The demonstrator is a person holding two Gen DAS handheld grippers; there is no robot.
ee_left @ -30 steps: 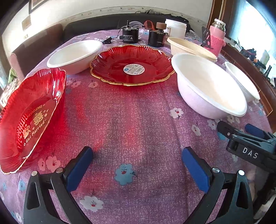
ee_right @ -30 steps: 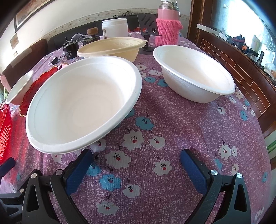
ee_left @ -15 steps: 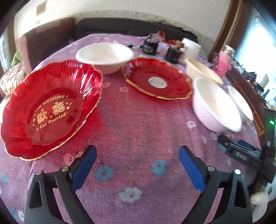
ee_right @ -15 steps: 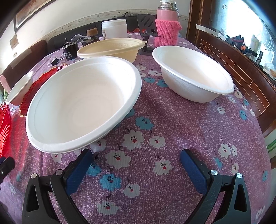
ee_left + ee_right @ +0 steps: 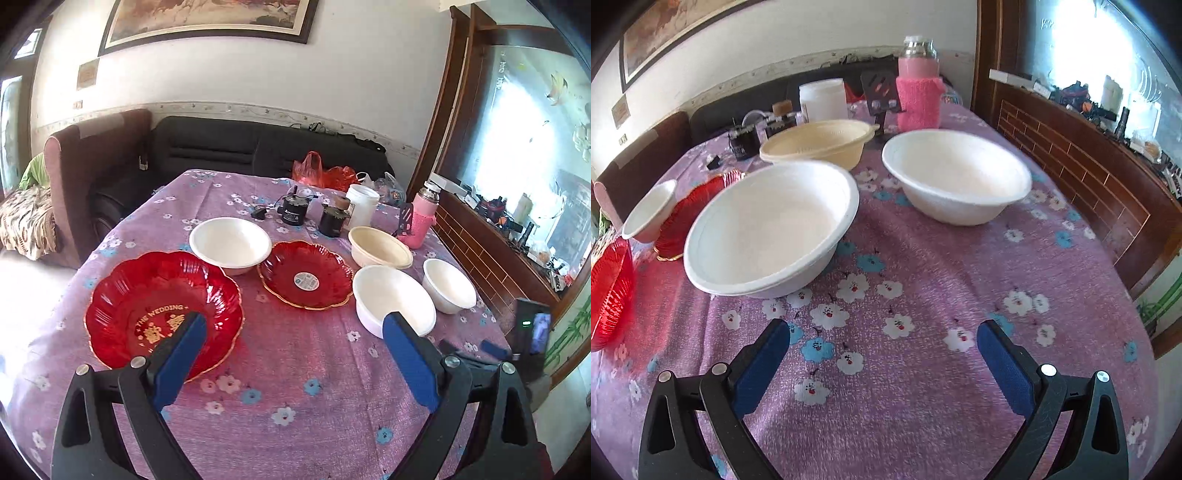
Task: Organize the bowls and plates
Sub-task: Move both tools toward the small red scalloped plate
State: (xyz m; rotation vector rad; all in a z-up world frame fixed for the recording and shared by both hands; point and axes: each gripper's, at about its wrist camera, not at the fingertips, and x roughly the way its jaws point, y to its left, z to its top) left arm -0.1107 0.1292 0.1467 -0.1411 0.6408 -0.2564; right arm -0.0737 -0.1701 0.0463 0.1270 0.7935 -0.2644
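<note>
Two red scalloped plates sit on the purple floral tablecloth: a large one with gold wedding lettering point(image 5: 162, 306) at the left and a smaller one with a sticker point(image 5: 306, 278) in the middle. Three white bowls stand apart: far left point(image 5: 229, 243), near right point(image 5: 393, 308) and right point(image 5: 448, 284). A cream bowl point(image 5: 379, 251) stands behind them. My left gripper point(image 5: 295, 325) is open and empty, high above the table's near side. My right gripper point(image 5: 882, 338) is open and empty, low over the cloth before the near white bowl point(image 5: 768, 229) and the right white bowl point(image 5: 956, 177).
At the table's far side stand a pink sleeved bottle point(image 5: 423, 218), a white tub point(image 5: 362, 205), two black jars point(image 5: 295, 212) and a phone stand point(image 5: 881, 92). A dark sofa point(image 5: 258, 147) is behind, a wooden cabinet point(image 5: 1089, 177) to the right.
My left gripper has risen and pulled back, so the whole table and the room now show. My right gripper has lifted slightly and drawn back a little from the bowls.
</note>
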